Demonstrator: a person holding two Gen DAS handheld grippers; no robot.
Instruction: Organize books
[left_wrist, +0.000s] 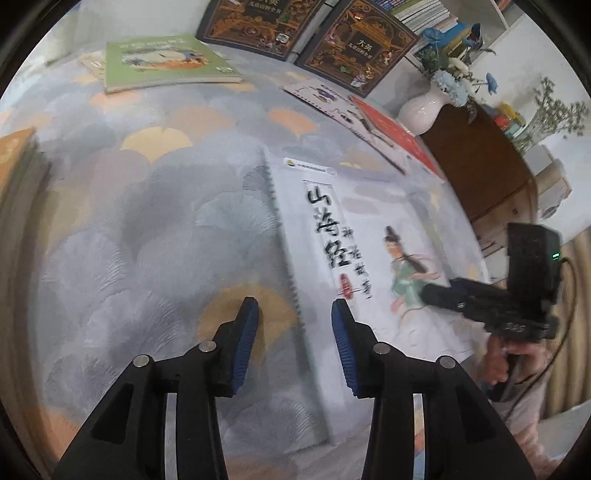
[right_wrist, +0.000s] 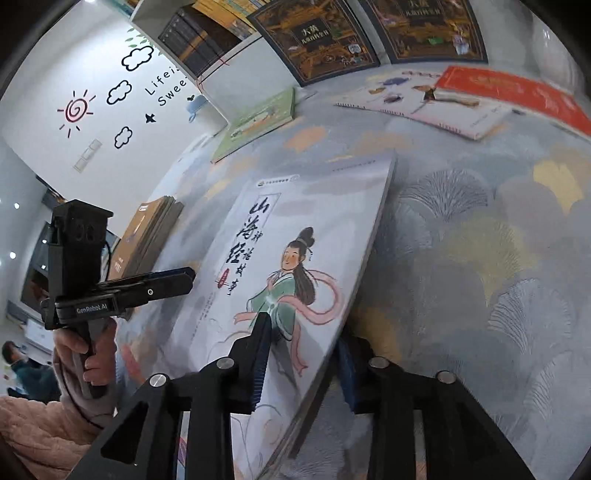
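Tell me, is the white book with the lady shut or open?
Shut. The white book shows its whole front cover, title and lady, with no pages spread.

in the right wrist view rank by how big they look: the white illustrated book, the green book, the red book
1. white illustrated book, by far the largest, though it is nearest the camera
2. red book
3. green book
The last two look close in size; both lie farther away, so their order is unsure.
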